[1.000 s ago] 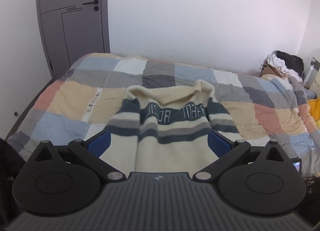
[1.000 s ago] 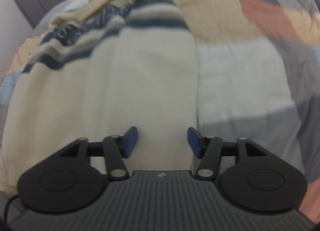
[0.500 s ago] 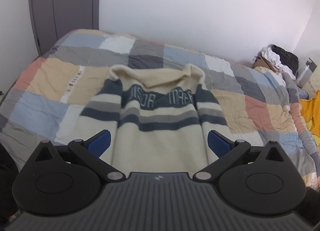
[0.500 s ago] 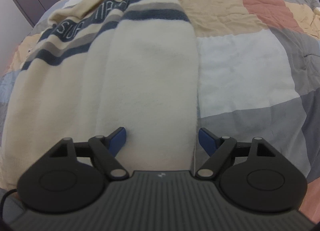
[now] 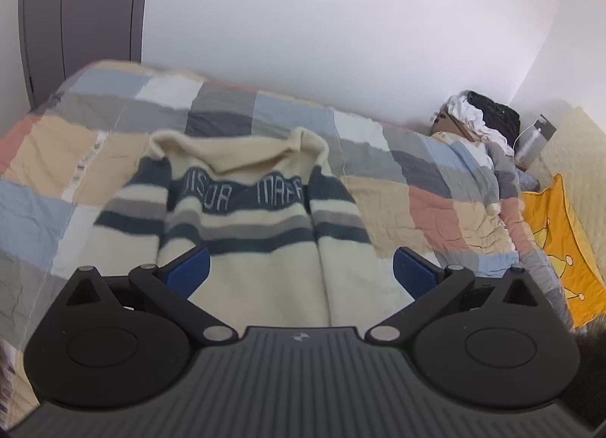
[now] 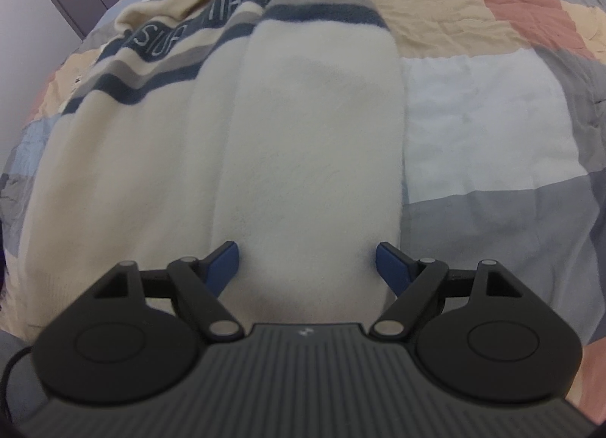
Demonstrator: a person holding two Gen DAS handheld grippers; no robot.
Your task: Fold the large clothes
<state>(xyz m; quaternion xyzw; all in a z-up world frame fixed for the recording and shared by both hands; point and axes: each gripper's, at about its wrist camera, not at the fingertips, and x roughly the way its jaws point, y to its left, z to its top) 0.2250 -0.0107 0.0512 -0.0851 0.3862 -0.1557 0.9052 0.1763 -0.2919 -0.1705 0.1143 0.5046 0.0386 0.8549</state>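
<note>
Below both wide-open, empty claws (image 5: 301, 273) (image 6: 306, 263), the striped sweater (image 6: 265, 142) lies flat on the quilt (image 6: 492, 116).

Patchwork-quilted bed (image 5: 382, 172) under a cream striped sweater (image 5: 261, 241), sleeves folded inward.

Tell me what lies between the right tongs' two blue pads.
In the right wrist view, the right tongs stand open over the cream sweater; its folded-in side panel fills the gap between the pads, neither pad pressing on it.
</note>
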